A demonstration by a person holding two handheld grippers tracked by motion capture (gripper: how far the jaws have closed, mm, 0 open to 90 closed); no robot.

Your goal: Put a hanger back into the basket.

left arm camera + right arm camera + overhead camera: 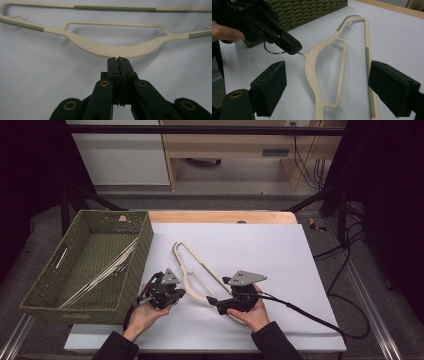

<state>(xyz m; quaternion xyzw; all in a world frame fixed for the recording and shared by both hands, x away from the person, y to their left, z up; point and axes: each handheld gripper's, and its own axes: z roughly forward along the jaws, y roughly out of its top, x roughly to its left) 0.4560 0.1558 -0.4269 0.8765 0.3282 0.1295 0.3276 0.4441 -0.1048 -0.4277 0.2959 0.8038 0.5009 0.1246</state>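
On white sheet, left gripper clamped on metal hook of hanger, right gripper jaws apart; hook could slip, thin wire

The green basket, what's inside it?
Inside the green basket some pale thin hangers lie slanting across the bottom, and something thin and light lies by its left wall. The near wall covers the front bottom part, so anything lying there is hidden.
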